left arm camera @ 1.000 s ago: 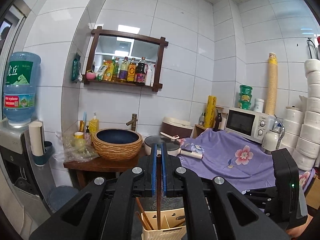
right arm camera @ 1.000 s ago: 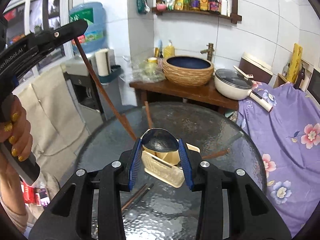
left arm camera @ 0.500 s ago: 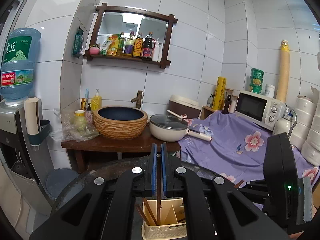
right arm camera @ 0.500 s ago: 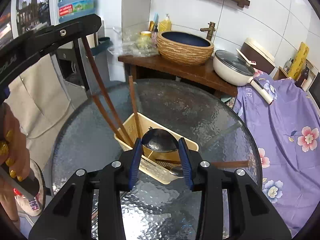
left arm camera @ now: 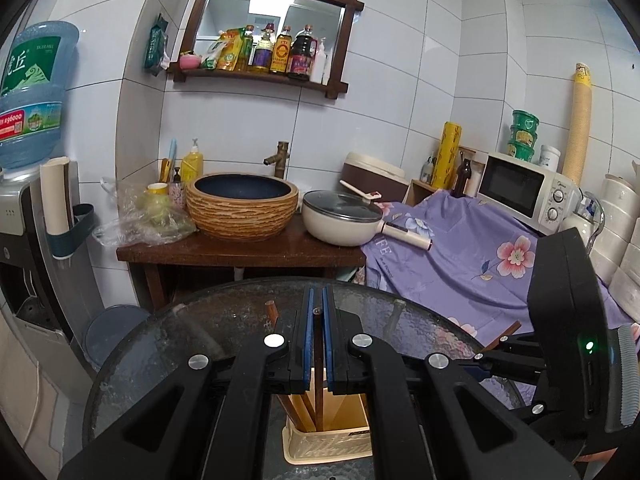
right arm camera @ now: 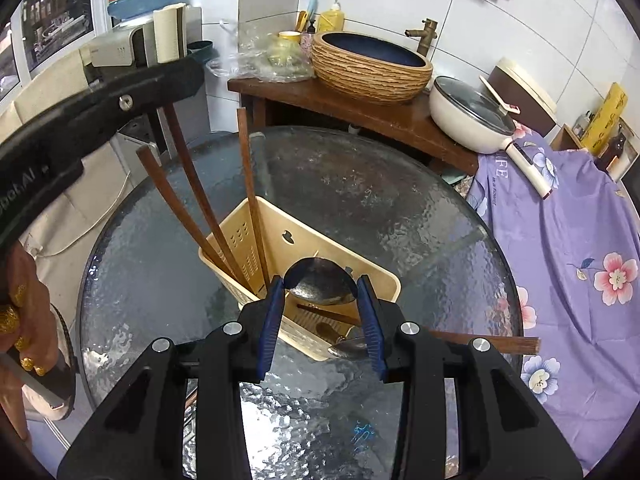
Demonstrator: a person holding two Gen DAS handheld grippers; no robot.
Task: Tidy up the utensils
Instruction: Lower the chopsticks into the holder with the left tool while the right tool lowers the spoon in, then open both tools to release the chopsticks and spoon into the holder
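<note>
A cream slotted basket (right arm camera: 304, 248) stands on the round glass table (right arm camera: 360, 184). My left gripper (left arm camera: 316, 340) is shut on a brown chopstick (left arm camera: 318, 384) whose lower end stands in the basket (left arm camera: 328, 440). In the right wrist view this gripper (right arm camera: 180, 80) comes in from the upper left, its chopstick (right arm camera: 192, 184) slanting into the basket's left compartment between two other chopsticks (right arm camera: 248, 184). My right gripper (right arm camera: 322, 292) is shut on the bowl of a metal spoon (right arm camera: 322, 286) just above the basket; the handle is hidden. Another spoon (right arm camera: 348, 346) and a chopstick (right arm camera: 492, 342) lie across the basket.
Behind the table a wooden stand (left arm camera: 240, 250) carries a woven basin (left arm camera: 242, 210) and a lidded pan (left arm camera: 340, 220). A purple floral cloth (right arm camera: 568, 240) hangs at the right, a water dispenser (left arm camera: 24, 200) stands at the left. A person's hand (right arm camera: 24, 320) holds the left gripper.
Both grippers have come down toward the basket. The left gripper's chopstick now stands with its tip inside the basket. The spoon has sunk close over the basket's right half.
</note>
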